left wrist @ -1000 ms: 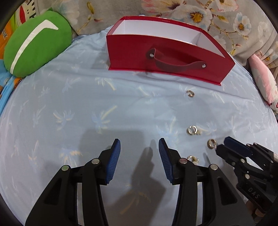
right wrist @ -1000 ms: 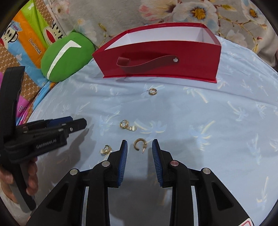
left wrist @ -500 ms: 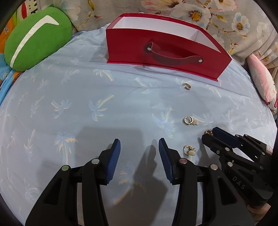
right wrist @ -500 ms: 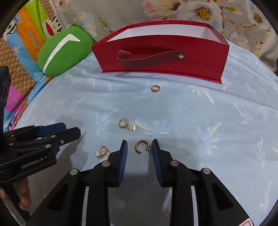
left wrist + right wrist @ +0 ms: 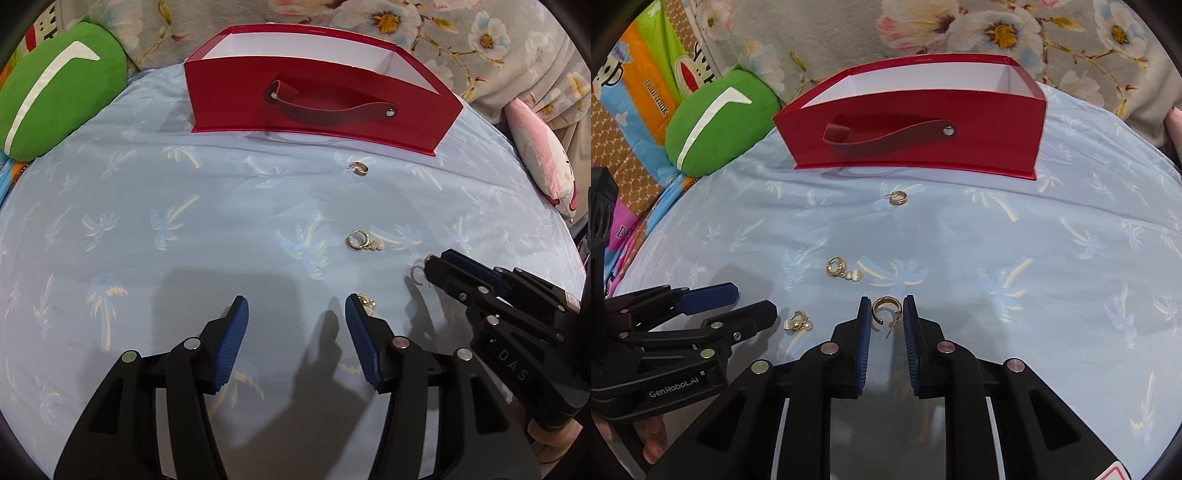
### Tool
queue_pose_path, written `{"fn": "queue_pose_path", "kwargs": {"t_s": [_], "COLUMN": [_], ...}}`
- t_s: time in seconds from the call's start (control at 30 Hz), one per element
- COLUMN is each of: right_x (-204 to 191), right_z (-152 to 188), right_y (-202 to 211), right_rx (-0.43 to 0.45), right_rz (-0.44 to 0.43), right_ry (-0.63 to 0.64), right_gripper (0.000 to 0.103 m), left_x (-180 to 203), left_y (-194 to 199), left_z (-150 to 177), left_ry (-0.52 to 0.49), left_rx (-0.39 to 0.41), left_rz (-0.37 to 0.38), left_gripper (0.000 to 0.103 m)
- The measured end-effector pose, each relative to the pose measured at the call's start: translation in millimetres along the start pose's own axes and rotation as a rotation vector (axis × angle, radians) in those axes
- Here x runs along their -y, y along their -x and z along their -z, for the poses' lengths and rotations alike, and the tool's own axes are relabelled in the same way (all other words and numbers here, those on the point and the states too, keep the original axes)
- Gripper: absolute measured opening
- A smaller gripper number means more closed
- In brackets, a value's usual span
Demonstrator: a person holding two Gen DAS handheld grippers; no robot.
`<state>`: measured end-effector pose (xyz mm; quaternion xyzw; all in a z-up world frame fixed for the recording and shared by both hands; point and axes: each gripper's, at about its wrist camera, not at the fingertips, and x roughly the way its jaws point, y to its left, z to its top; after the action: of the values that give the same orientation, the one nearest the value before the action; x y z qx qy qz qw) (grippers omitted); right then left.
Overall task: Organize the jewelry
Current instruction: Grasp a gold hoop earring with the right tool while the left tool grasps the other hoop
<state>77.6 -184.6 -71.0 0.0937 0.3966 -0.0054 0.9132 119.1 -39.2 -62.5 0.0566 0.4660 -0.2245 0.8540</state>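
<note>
A gold hoop earring lies on the blue cloth between the blue pads of my right gripper. Its jaws are closing on the hoop, with slim gaps still showing on both sides. My left gripper is opening with nothing between its fingers. A pearl cluster earring lies just outside the left gripper's right fingertip. Further out lie a double hoop with a pearl and a small hoop. An open red box stands at the back.
A green cushion sits at the back left and a pink pillow at the right edge. Floral fabric rises behind the box. The right gripper shows in the left wrist view, and the left gripper in the right wrist view.
The right gripper's jaws have narrowed around the gold hoop. The left gripper's jaws have spread wider. Both grippers have stayed in about the same place.
</note>
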Motion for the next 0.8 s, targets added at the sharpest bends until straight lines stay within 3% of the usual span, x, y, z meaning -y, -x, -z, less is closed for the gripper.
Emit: {"fn": "queue_pose_path", "kwargs": {"t_s": [0.23, 0.7, 0.8], "right_x": [24, 57, 59], "right_z": [-2, -7, -7], "right_y": [15, 21, 21], "right_rx": [0.019, 0.012, 0.011], "right_rz": [0.034, 0.072, 0.068], "right_ry": [-0.050, -0.145, -0.152], "right_gripper": [0.016, 0.016, 0.016], "left_x": [6, 51, 60], "left_y": [-8, -76, -84], "left_z": [-24, -104, -107], "left_ry": [0.000, -0.027, -0.049], "left_rx": [0.010, -0.003, -0.002], "left_rz": [0.007, 0.046, 0.038], "left_gripper": [0.056, 0.055, 0.043]}}
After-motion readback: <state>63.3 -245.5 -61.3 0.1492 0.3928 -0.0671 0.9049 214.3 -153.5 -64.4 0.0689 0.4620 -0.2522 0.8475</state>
